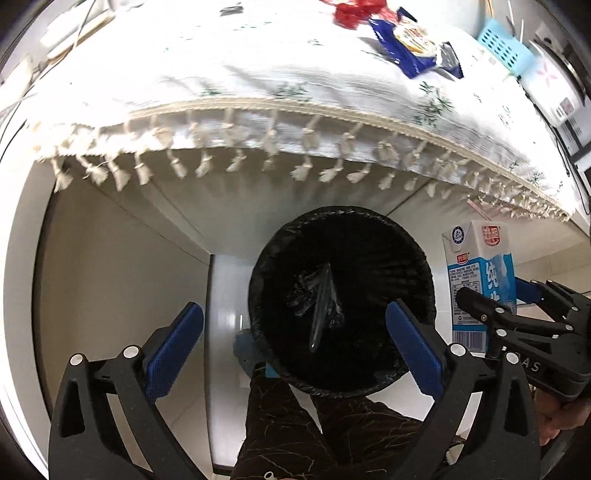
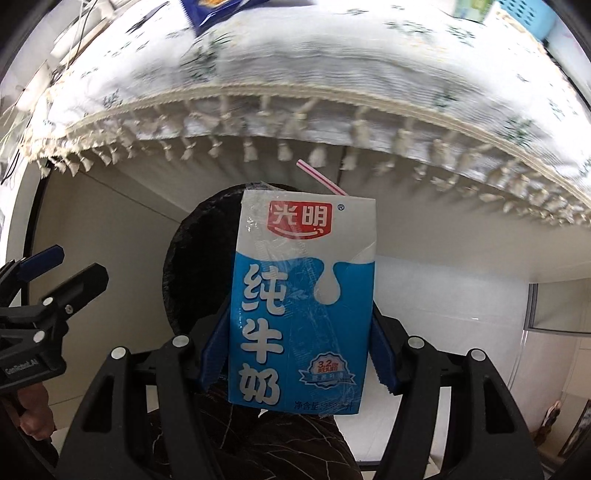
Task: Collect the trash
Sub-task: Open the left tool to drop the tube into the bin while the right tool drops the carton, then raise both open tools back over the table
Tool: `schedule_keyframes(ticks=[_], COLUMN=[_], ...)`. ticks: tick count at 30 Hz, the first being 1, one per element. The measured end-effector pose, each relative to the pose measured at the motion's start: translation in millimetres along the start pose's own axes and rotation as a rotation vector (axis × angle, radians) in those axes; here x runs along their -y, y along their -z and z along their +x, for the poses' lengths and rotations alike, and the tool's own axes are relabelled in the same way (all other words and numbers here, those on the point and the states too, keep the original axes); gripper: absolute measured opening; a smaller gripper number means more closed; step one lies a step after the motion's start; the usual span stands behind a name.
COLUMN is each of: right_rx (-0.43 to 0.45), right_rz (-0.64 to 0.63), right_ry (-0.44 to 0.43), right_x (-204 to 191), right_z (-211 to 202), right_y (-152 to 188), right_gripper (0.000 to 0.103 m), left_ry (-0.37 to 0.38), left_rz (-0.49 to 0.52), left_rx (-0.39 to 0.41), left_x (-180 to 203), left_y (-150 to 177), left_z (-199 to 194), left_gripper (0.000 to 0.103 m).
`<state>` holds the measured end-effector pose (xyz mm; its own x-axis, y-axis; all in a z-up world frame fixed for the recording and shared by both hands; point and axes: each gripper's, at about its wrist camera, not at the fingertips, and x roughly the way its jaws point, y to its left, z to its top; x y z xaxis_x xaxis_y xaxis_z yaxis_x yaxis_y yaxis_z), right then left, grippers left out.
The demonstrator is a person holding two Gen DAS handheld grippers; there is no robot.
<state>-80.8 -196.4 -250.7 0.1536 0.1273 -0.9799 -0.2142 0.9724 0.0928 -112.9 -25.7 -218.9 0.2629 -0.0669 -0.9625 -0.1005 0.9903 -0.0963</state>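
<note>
A table draped in a white fringed tablecloth (image 1: 258, 74) with a faint green print fills the upper part of both views, and below its edge, on the pale floor, stands a round bin lined with a black plastic bag (image 1: 341, 299), with a crumpled scrap of dark film lying inside it. The left gripper (image 1: 295, 347) hangs above the bin with its blue pads spread wide and nothing between them. The right gripper (image 2: 301, 347) is clamped on a blue-and-white milk carton (image 2: 303, 302) with a red label and a pink-striped straw (image 2: 319, 177), holding it upright by its two narrow sides, beside and above the bin's rim rather than clearly over the opening. The likely trouble from here is a release made too early: the carton would then strike the rim or fall to the floor, and any milk left inside could spill through the straw. The two grippers are also near each other and could knock together over the bin. Further trash remains on the table, a blue snack wrapper (image 1: 413, 48) and something red and crumpled (image 1: 351, 13) behind it. The bin's depth is lost in blackness, the red item is cut off by the frame, the tabletop is blurred, and whether the carton is empty cannot be told.
</note>
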Motion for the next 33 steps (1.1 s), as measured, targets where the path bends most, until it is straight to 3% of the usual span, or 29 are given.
schedule_keyframes(ticks=[4,8,13,19,33], right_rx=[0.018,0.033,0.112,0.199,0.348], right_rz=[-0.012,-0.004,0.027,0.063,0.038], right_ry=[0.005,0.017,0.061,0.100,0.118], right_x=[-5.9,-2.3,11.5,34.2,38.7], right_z=[-1.7,-13.0,-45.3,-87.9,-155.1], right_y=[-1.0,-8.0,-18.4,-27.9,-67.1], right_gripper=[0.063,0.077,0.092,0.094,0.094], left_ry=[-0.014,-0.010,0.003,-0.004,-0.003], left_rz=[-0.021,-0.018,-0.010,0.003,0.007], left_rx=[0.000,0.004,0.047,0.089,0.162], left_x=[-9.4,-12.6,-8.9,-0.5,4.8], left_y=[-1.2,-5.8,-24.3,-52.7,-91.9], left_z=[-4.4,-9.0,-29.3,-61.6,-112.0], left_gripper=[0.097,0.096,0.097,0.097,0.097])
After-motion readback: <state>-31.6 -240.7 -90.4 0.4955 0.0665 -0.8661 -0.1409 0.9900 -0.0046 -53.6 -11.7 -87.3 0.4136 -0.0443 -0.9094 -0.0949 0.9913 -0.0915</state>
